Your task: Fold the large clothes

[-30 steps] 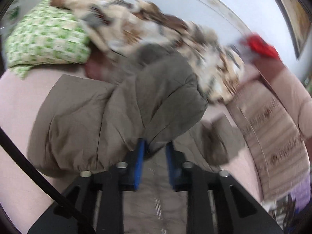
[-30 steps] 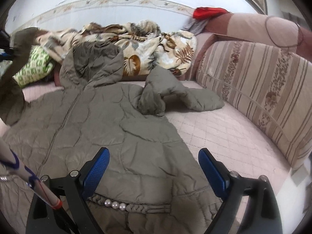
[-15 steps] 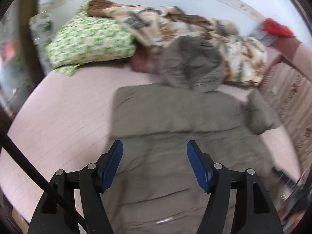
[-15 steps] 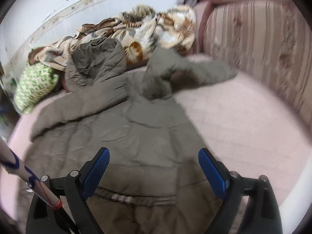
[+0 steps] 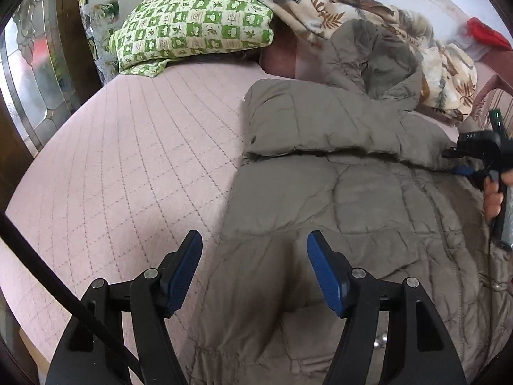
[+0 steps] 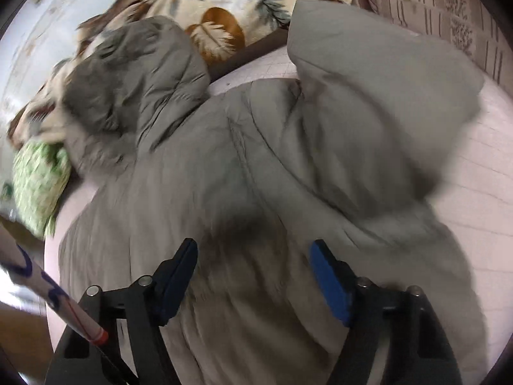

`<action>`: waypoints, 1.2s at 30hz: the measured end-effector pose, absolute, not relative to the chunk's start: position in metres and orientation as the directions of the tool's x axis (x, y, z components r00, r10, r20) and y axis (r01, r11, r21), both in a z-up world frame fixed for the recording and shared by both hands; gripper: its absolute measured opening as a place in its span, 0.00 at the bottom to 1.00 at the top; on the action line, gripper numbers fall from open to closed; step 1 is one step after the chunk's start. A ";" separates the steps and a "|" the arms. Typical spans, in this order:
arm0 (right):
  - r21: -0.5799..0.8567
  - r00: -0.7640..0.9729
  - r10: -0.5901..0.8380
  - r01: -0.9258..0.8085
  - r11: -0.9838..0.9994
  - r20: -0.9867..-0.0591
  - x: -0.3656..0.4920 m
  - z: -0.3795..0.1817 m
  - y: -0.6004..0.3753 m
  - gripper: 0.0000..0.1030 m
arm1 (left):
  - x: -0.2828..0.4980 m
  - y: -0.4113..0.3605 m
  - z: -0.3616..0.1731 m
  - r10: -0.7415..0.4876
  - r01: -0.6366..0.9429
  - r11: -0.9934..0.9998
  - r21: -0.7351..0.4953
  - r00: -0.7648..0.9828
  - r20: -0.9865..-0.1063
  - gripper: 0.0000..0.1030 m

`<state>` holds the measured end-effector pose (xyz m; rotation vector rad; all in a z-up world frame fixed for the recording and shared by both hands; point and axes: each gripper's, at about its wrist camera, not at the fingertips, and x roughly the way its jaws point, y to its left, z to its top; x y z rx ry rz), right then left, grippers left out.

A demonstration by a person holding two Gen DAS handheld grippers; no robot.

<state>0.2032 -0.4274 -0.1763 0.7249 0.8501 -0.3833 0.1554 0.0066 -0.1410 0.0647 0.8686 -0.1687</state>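
Left gripper and right gripper both spread wide, holding nothing, above olive jacket on pink bed; right view blurred, contact unclear.

The grey-brown quilted hooded jacket lies spread flat on the pink quilted bed, hem toward the cameras and hood at the far end, resting against the bedding piled there. One sleeve is folded across the upper body of the jacket, forming a thick horizontal band below the hood. In the right wrist view the other sleeve lies bunched at the jacket's right shoulder, extending outward onto the bed.
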 end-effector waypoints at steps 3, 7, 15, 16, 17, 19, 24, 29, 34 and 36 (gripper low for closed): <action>0.413 0.599 -0.019 0.574 0.708 -0.800 0.219 -0.173 -0.421 0.30 | 0.157 0.006 -0.144 -0.100 0.179 0.984 0.020 0.635 -0.766 0.65; 0.296 0.569 -0.140 0.603 0.740 -0.810 0.219 -0.159 -0.424 0.19 | 0.155 0.004 -0.150 -0.084 0.185 0.982 0.041 0.620 -0.780 0.65; 0.275 0.562 -0.160 0.609 0.744 -0.811 0.186 -0.150 -0.439 0.26 | 0.137 -0.001 -0.144 -0.085 0.197 0.979 0.052 0.627 -0.774 0.65; 0.291 0.576 -0.153 0.603 0.743 -0.803 0.177 -0.145 -0.442 0.29 | 0.132 -0.002 -0.142 -0.102 0.208 0.977 0.039 0.624 -0.775 0.65; 0.307 0.596 -0.154 0.598 0.741 -0.788 0.163 -0.136 -0.447 0.29 | 0.129 -0.003 -0.140 -0.122 0.219 0.976 0.020 0.616 -0.778 0.65; 0.334 0.629 -0.154 0.586 0.738 -0.762 0.133 -0.121 -0.464 0.29 | 0.124 -0.006 -0.139 -0.167 0.235 0.971 -0.028 0.594 -0.787 0.65; 0.364 0.621 -0.231 0.677 0.640 -0.749 0.067 -0.115 -0.533 0.40 | 0.122 -0.026 -0.157 -0.211 0.259 0.963 -0.077 0.544 -0.812 0.65; 0.475 0.609 -0.221 0.757 0.448 -0.762 0.027 -0.154 -0.623 0.56 | 0.127 -0.037 -0.166 -0.177 0.233 0.971 -0.047 0.575 -0.799 0.78; 0.559 0.641 -0.196 0.753 0.347 -0.742 0.043 -0.183 -0.666 0.58 | 0.130 -0.050 -0.183 -0.109 0.214 0.976 0.033 0.620 -0.777 0.95; 0.574 0.652 -0.193 0.746 0.337 -0.734 0.059 -0.190 -0.680 0.58 | 0.131 -0.054 -0.186 -0.090 0.212 0.975 0.061 0.634 -0.768 0.96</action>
